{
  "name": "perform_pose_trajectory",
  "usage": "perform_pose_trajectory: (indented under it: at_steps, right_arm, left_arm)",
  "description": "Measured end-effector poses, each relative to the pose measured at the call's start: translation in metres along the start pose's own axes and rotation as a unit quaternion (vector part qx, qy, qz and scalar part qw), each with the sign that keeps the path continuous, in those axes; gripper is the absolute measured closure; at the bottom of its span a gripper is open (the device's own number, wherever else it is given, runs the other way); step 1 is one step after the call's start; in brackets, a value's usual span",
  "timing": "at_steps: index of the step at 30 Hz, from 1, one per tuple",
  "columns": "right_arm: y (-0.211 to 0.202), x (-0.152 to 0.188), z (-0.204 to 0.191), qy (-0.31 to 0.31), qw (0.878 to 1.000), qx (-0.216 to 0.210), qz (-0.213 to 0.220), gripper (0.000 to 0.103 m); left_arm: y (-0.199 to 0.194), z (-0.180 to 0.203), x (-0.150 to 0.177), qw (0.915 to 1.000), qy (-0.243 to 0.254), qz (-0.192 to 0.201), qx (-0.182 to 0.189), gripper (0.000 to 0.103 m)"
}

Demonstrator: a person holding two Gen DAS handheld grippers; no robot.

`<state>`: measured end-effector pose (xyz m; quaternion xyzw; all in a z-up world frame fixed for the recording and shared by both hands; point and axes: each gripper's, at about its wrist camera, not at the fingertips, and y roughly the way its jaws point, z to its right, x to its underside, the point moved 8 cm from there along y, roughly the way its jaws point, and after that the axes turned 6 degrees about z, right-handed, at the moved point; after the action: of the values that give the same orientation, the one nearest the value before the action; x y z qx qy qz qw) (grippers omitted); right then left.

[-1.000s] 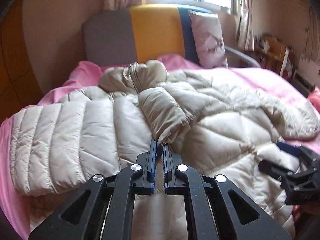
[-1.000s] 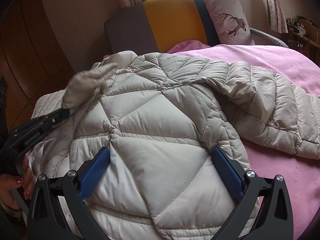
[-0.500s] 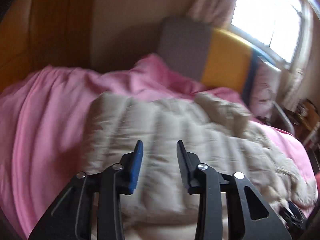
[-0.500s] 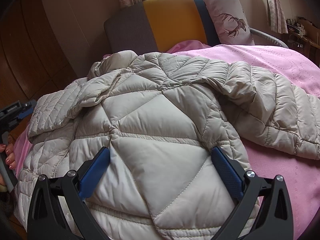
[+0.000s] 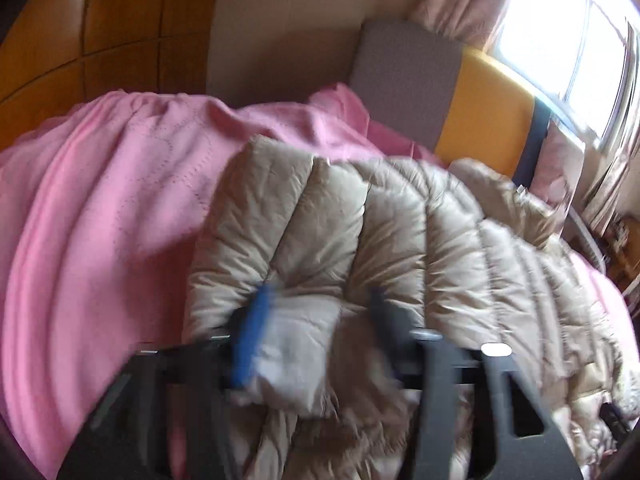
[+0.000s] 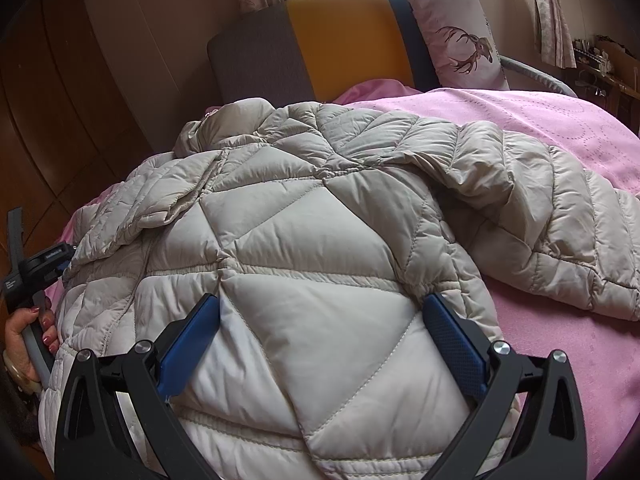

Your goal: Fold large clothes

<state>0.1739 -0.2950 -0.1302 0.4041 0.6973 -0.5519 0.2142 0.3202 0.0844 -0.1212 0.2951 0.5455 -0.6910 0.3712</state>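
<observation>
A beige quilted puffer jacket [image 6: 320, 240] lies spread on a pink bedspread [image 6: 560, 128]. One sleeve [image 6: 160, 196] is folded in over the jacket's left side, and the other sleeve [image 6: 560, 224] lies out to the right. My right gripper [image 6: 322, 320] is open wide, its blue pads straddling the lower panel near the hem. In the blurred left wrist view my left gripper [image 5: 320, 312] hangs at the jacket's [image 5: 400, 240] left edge. Its jaws are opening with a quilted puff between them, not pinched. That gripper [image 6: 36, 268] also shows at the right wrist view's left edge, held by a hand [image 6: 28, 336].
A grey, yellow and blue headboard [image 6: 340, 40] stands behind the bed with a deer-print pillow [image 6: 460, 40] against it. Wooden panelling [image 5: 120, 20] runs along the left. A bright window [image 5: 580, 40] with curtains is at the back right, cluttered shelves [image 6: 600, 60] beyond.
My left gripper let go of the sleeve cuff, which dropped onto the jacket. It then swung left to the jacket's edge, rolled and spread its jaws. The right gripper stayed put.
</observation>
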Motion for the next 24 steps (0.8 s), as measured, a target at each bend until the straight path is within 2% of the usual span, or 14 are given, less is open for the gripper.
perform_pose_trajectory:
  at_steps: [1,2,3,4,7,11,12,15,18,21,24]
  right_arm:
    - [0.000,0.000,0.000,0.000,1.000,0.000,0.000,0.002]
    - [0.000,0.000,0.000,-0.001,1.000,0.000,0.000,0.002]
    - [0.000,0.000,0.000,-0.001,1.000,0.000,0.001,0.002]
    - [0.000,0.000,0.000,-0.001,1.000,0.000,0.001,0.002]
    - [0.001,0.000,0.000,0.000,1.000,-0.001,0.001,0.002]
    - [0.000,0.001,0.000,-0.002,1.000,0.000,0.000,0.002]
    - [-0.001,0.001,0.000,-0.004,1.000,0.000,-0.001,0.002]
    - [-0.002,0.002,0.001,-0.003,1.000,-0.005,-0.002,0.002]
    - [-0.007,-0.002,0.003,0.003,1.000,-0.010,-0.007,0.002]
    - [-0.029,-0.004,0.008,0.013,1.000,-0.016,0.001,0.002]
    - [-0.058,-0.001,0.032,0.046,0.999,0.004,0.008,0.002]
  left_arm:
    - [-0.014,-0.003,-0.002,0.9996,-0.006,0.026,-0.005,0.010]
    - [-0.030,-0.008,-0.003,0.9982,-0.013,0.056,-0.015,0.010]
    - [-0.045,-0.013,-0.004,0.9969,-0.025,0.073,-0.018,0.010]
    - [-0.055,-0.017,-0.002,0.9966,-0.035,0.073,-0.014,0.010]
    - [-0.065,-0.025,0.011,0.9977,-0.038,0.052,-0.020,0.010]
    - [-0.051,-0.030,0.052,0.9990,-0.018,-0.037,-0.019,0.010]
    - [-0.049,-0.035,0.058,0.9984,-0.023,-0.047,-0.021,0.010]
    - [-0.059,-0.038,0.059,0.9984,-0.038,-0.040,-0.014,0.010]
    - [-0.070,-0.038,0.062,0.9980,-0.036,-0.051,-0.012,0.010]
    - [-0.088,-0.046,0.065,0.9982,-0.023,-0.053,-0.017,0.010]
    - [-0.106,-0.054,0.075,0.9980,0.002,-0.061,-0.015,0.010]
